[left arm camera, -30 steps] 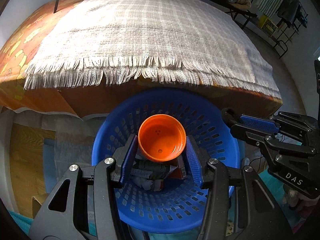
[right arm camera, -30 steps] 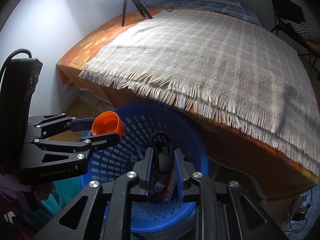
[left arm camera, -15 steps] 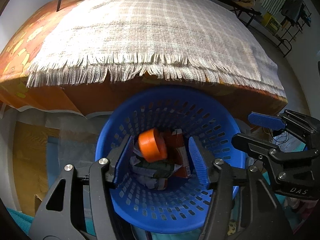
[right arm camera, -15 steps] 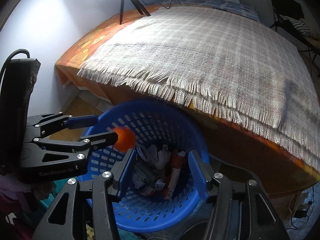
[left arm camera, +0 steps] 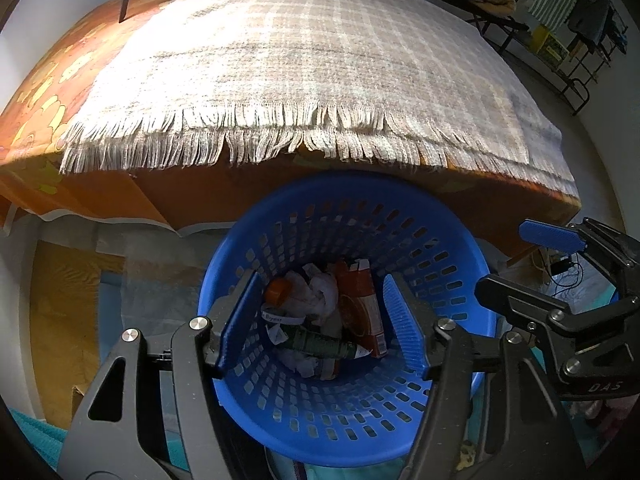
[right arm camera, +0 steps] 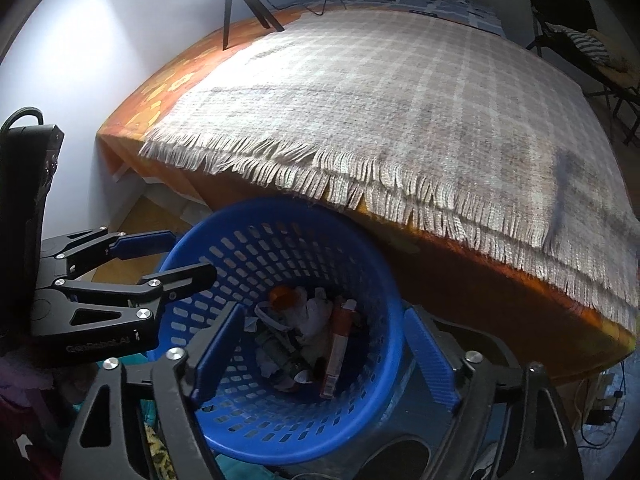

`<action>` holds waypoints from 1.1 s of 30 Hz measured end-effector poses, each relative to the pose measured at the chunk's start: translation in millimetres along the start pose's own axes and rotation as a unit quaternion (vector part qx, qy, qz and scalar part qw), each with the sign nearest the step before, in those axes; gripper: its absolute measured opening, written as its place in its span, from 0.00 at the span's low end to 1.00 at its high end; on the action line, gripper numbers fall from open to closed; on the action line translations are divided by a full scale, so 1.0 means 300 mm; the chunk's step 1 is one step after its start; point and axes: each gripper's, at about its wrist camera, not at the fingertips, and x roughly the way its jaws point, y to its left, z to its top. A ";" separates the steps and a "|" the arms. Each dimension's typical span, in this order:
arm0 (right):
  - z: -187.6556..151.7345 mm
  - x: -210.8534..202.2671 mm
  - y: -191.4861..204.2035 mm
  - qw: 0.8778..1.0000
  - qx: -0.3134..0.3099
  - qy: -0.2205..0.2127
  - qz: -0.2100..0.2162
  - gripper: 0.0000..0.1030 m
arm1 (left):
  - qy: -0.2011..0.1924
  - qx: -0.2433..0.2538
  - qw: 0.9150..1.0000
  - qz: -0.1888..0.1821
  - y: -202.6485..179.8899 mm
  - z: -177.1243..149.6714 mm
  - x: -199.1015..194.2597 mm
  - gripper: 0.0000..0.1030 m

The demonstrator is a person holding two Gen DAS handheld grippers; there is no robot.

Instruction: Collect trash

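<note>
A blue perforated basket (left arm camera: 460, 248) (right arm camera: 384, 280) stands on the floor against the bed. Inside lie an orange cup (left arm camera: 279, 290) (right arm camera: 284, 297), crumpled white paper (left arm camera: 316, 296), a dark green wrapper (left arm camera: 320, 345) and an orange carton (left arm camera: 362, 300) (right arm camera: 339, 344). My left gripper (left arm camera: 324, 326) (right arm camera: 172, 254) hangs open over the basket's mouth with nothing between its blue pads. My right gripper (right arm camera: 324, 352) (left arm camera: 520, 258) is open too, above the basket's other side, holding nothing.
The bed with an orange sheet (left arm camera: 36, 80) and a fringed plaid blanket (left arm camera: 304, 52) (right arm camera: 400, 92) overhangs the basket. A lamp tripod (right arm camera: 240, 4) stands at the bed's far corner. Folding chairs and a clothes rack (left arm camera: 560, 12) line the far right. Cables (right arm camera: 600, 412) lie on the floor.
My left gripper opened and let go of the orange cup, which fell into the basket. My right gripper opened as well and dropped its trash in. Both rose slightly.
</note>
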 end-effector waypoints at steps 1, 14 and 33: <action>0.001 -0.003 -0.002 1.000 0.002 0.000 -0.002 0.84 | -0.001 0.000 1.000 0.001 0.001 0.001 -0.002 0.63; 0.006 -0.044 -0.027 1.000 0.025 -0.004 -0.011 0.89 | -0.014 0.004 1.000 0.017 -0.033 0.034 -0.083 0.63; 0.100 -0.235 -0.033 0.997 0.023 -0.075 -0.026 0.90 | -0.122 0.018 0.992 0.021 -0.085 0.155 -0.371 0.73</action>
